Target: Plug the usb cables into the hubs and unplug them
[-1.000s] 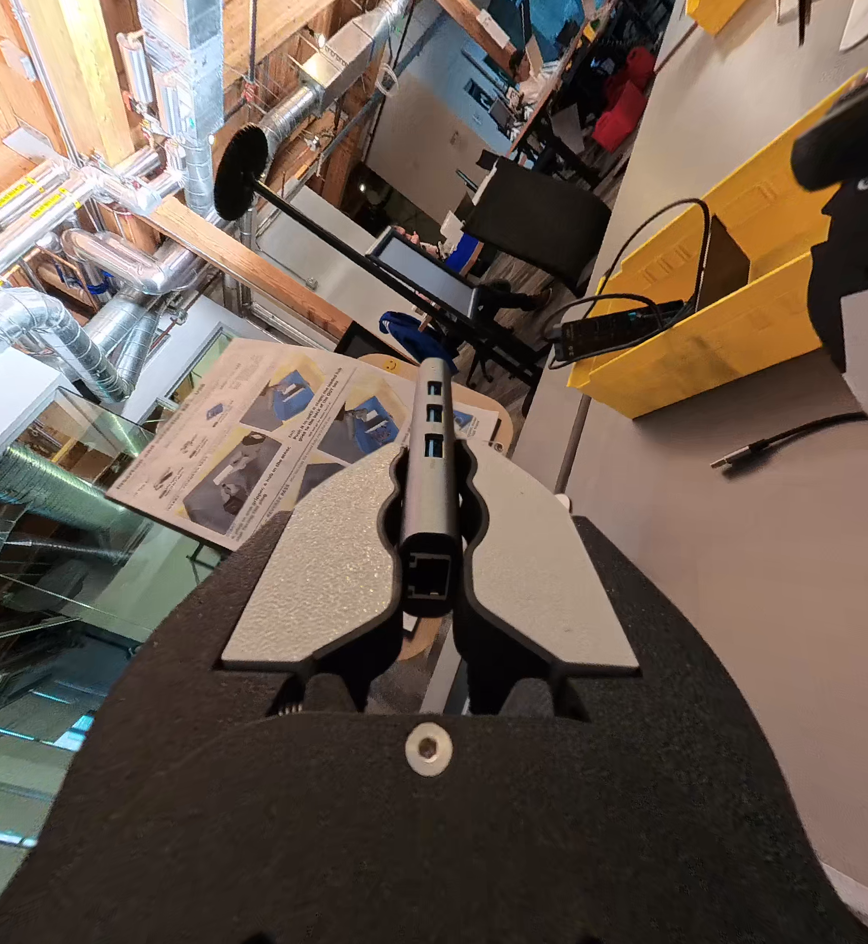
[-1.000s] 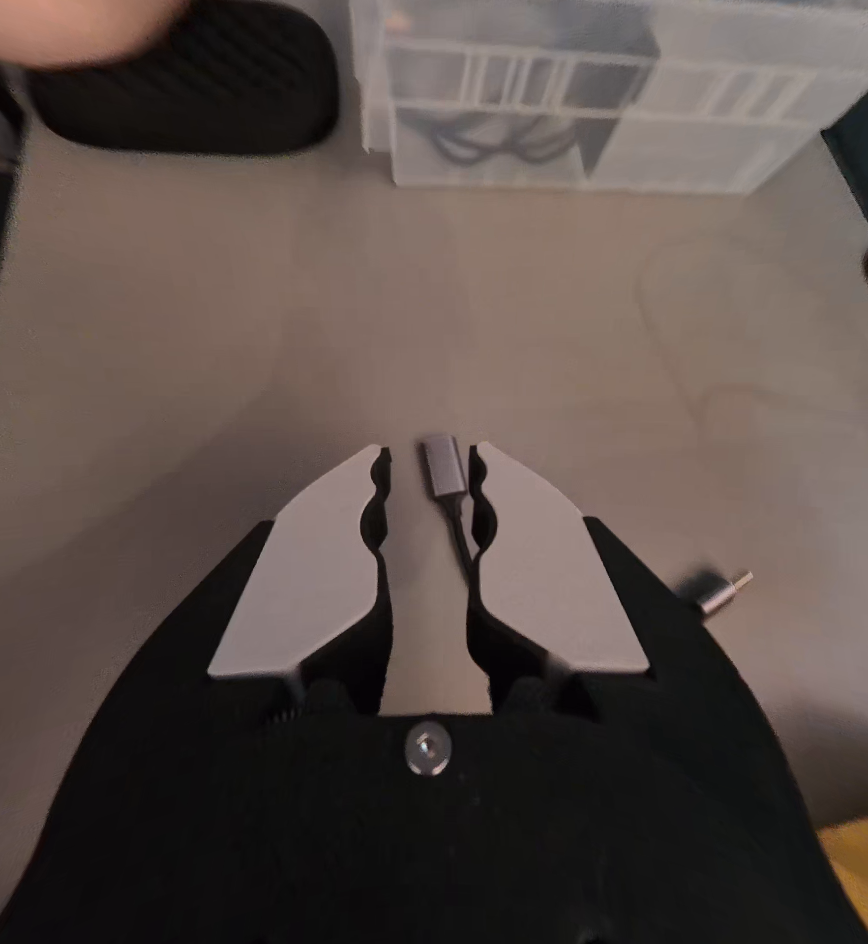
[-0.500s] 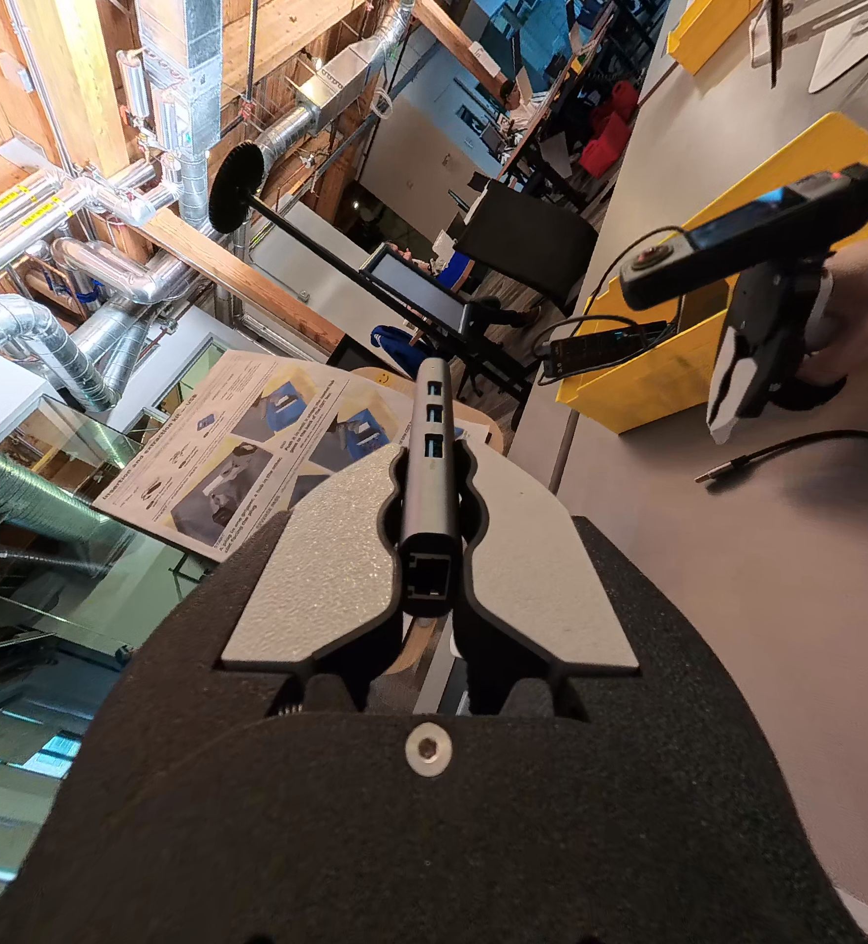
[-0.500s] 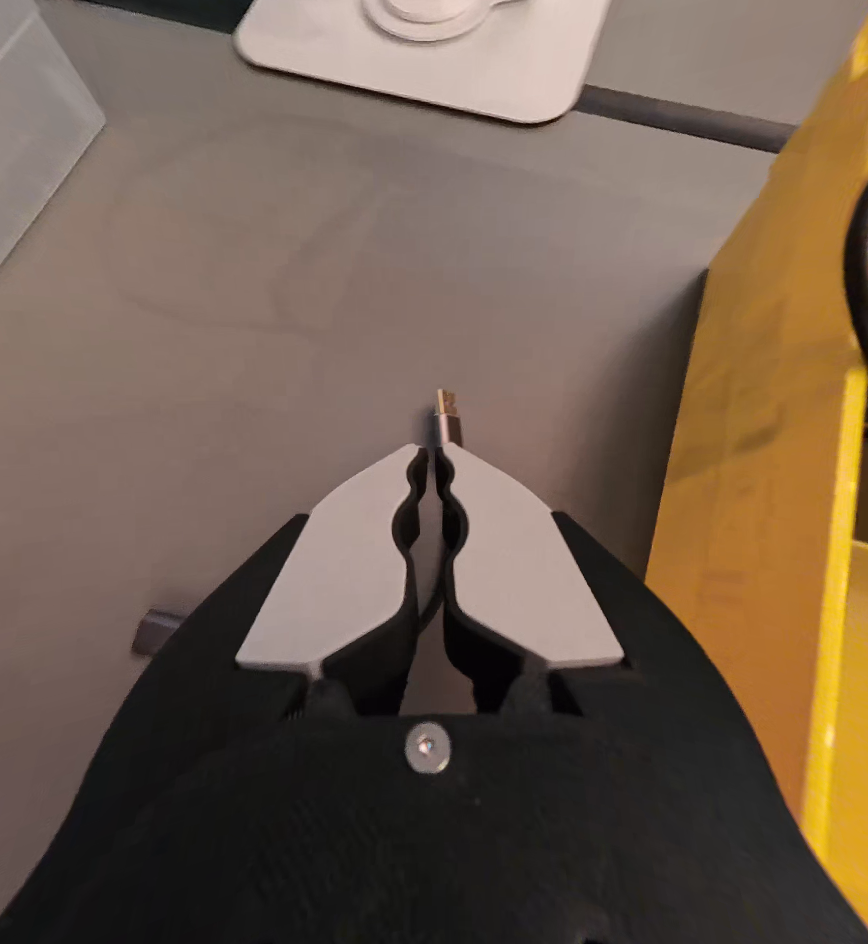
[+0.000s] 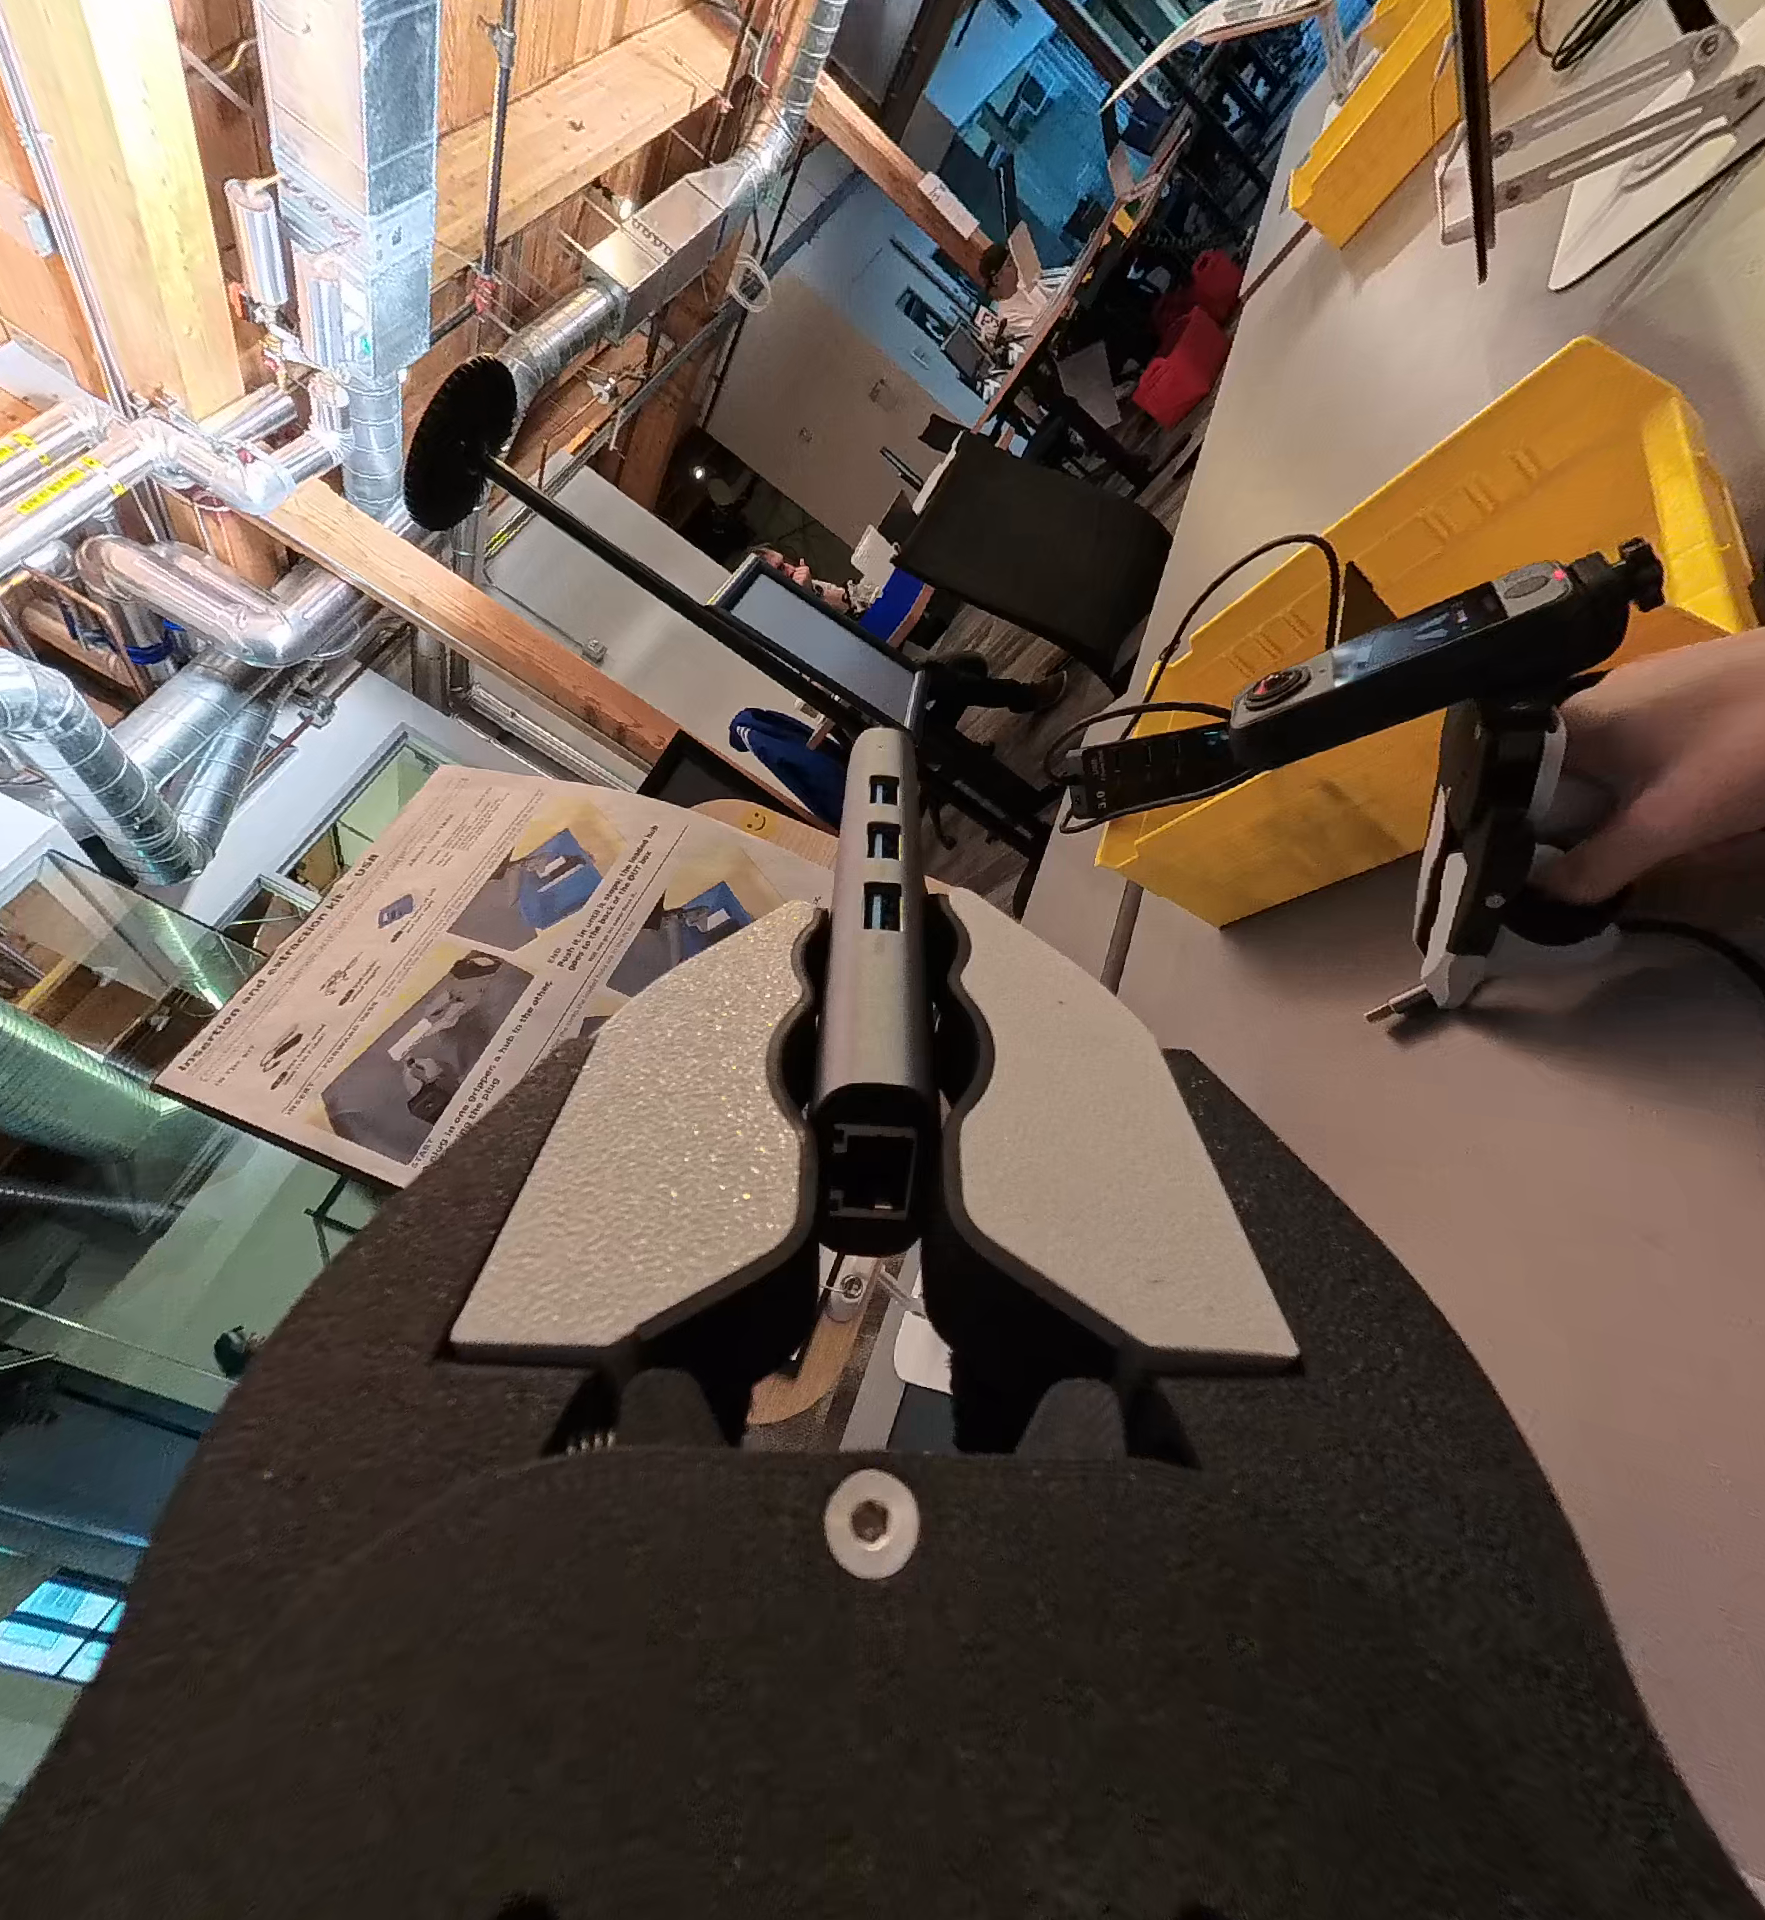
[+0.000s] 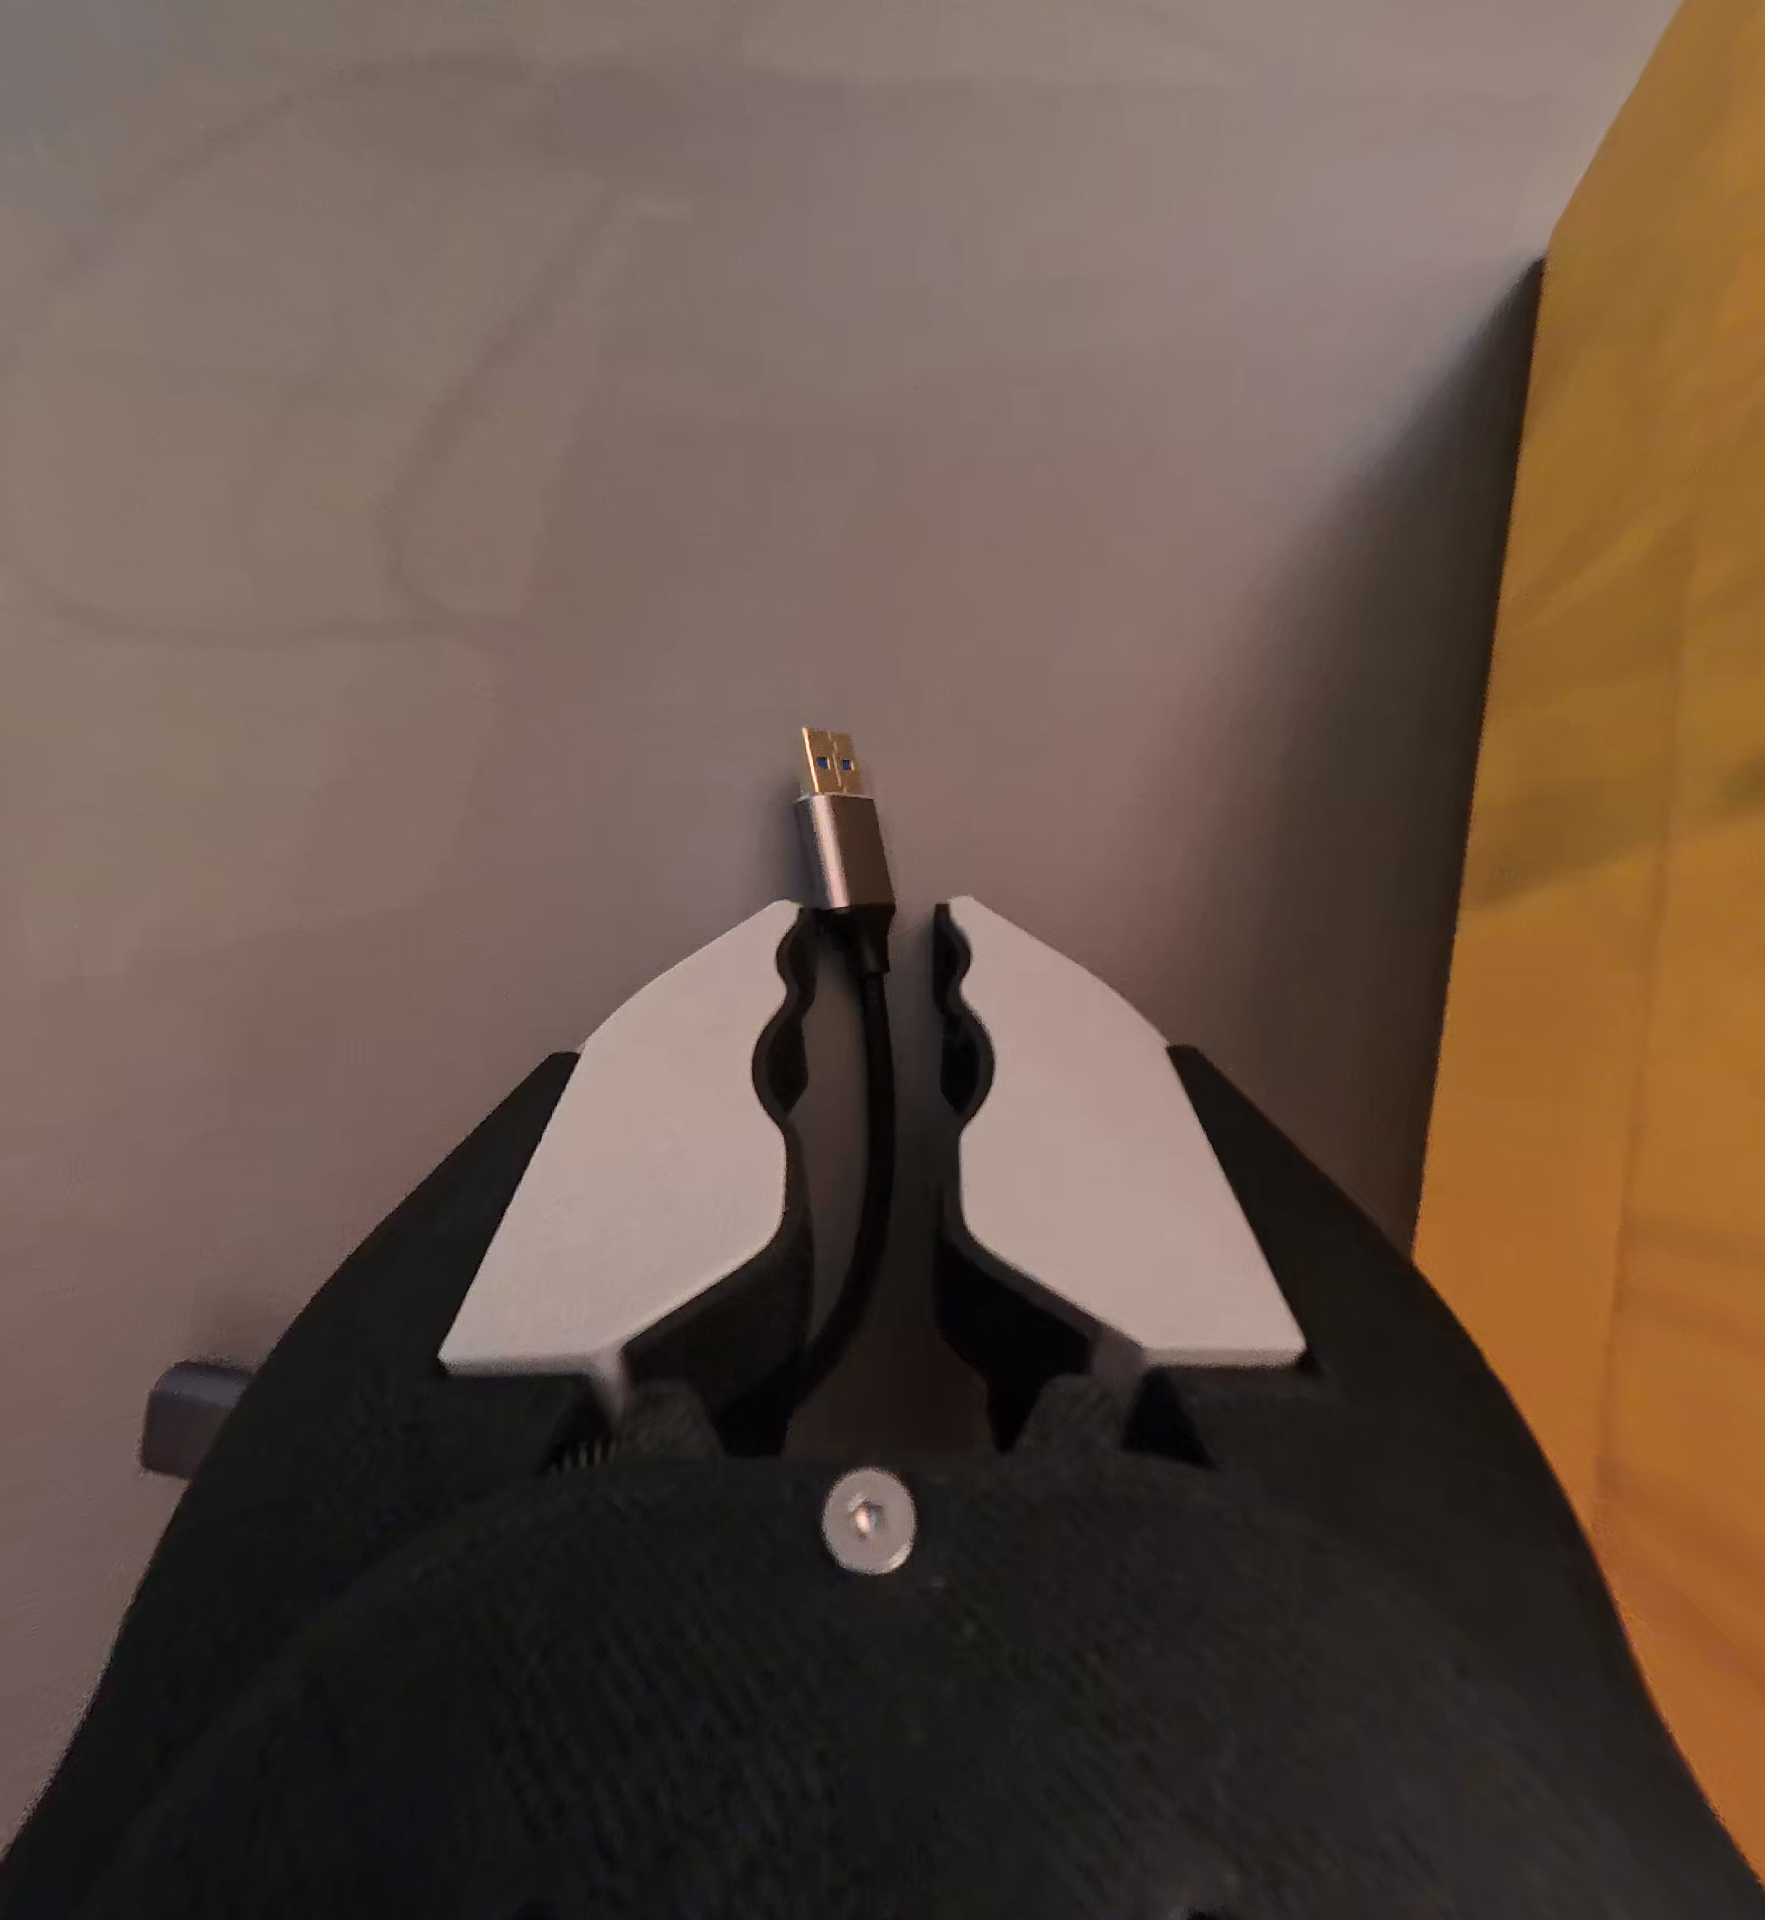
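Note:
My left gripper [image 5: 876, 909] is shut on a slim grey USB hub [image 5: 880, 800] and holds it up in the air, its three blue ports facing the camera. My right gripper [image 6: 870, 909] is open, low over the grey table [image 6: 442, 623]. A black cable [image 6: 862, 1122] runs between its fingers, closer to the left one. The cable's grey USB plug [image 6: 842, 831] with a gold tip lies just beyond the fingertips. In the left wrist view the right gripper [image 5: 1449, 987], held by a hand, points down at that plug [image 5: 1397, 1006].
A yellow bin [image 6: 1688, 935] stands close on the right of my right gripper, and a black hub [image 5: 1148, 764] hangs over its rim [image 5: 1429, 727]. A second grey connector [image 6: 187, 1418] lies on the table to the left. An instruction sheet [image 5: 462, 956] is beyond the table edge. The left gripper's tips are roughly 35 centimetres from the right gripper's.
My right gripper left one plug, swung toward the yellow bin, shut around the black cable, and has now opened again behind the gold-tipped plug. My left gripper keeps holding the hub.

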Available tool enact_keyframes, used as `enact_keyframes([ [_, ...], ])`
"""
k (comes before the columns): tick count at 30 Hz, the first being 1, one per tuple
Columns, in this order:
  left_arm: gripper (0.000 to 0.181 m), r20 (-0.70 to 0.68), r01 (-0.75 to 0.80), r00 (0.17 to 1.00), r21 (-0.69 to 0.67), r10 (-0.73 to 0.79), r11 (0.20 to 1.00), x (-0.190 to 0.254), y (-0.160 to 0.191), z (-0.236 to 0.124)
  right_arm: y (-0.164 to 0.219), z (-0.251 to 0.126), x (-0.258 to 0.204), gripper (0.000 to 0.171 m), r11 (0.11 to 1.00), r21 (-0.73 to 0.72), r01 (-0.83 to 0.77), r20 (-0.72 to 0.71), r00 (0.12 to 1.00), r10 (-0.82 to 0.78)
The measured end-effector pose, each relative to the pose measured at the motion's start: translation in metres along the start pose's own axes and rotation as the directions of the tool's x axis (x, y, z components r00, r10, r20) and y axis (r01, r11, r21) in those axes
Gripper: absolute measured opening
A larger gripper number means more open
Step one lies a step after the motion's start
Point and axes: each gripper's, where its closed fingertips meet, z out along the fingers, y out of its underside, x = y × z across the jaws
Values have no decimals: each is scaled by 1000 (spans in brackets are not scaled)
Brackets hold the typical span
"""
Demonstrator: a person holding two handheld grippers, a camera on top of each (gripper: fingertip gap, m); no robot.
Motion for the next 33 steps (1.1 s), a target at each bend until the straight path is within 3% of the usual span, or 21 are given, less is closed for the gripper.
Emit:
enact_keyframes([
  [7, 17, -4, -6, 1000, -19, 6, 1000, 2, 5, 3, -3, 3, 3, 14, 986, 26, 165, -24, 986, -165],
  [9, 17, -7, -9, 1000, -28, 9, 1000, 3, 7, 4, -3, 0, -8, 13, 976, 32, 216, 41, 975, -218],
  [13, 17, -1, -20, 1000, -49, 20, 999, 3, 11, 6, -42, -45, -52, 12, 899, 358, 251, 187, 925, -332],
  [16, 17, -6, -16, 1000, -55, 16, 998, 4, 14, 8, -62, -110, -102, 12, 750, 639, 173, 389, 768, -508],
  [19, 17, -17, -20, 1000, -64, 19, 998, 8, 16, 11, -64, -160, -123, 11, 655, 753, 66, 470, 643, -605],
  [24, 17, -35, -26, 999, -69, 23, 997, 15, 18, 18, -66, -196, -129, 9, 613, 790, -12, 517, 550, -655],
  [33, 17, -44, -5, 999, -32, 4, 999, 23, 18, 26, -78, -208, -147, 9, 729, 681, -76, 665, 482, -571],
])
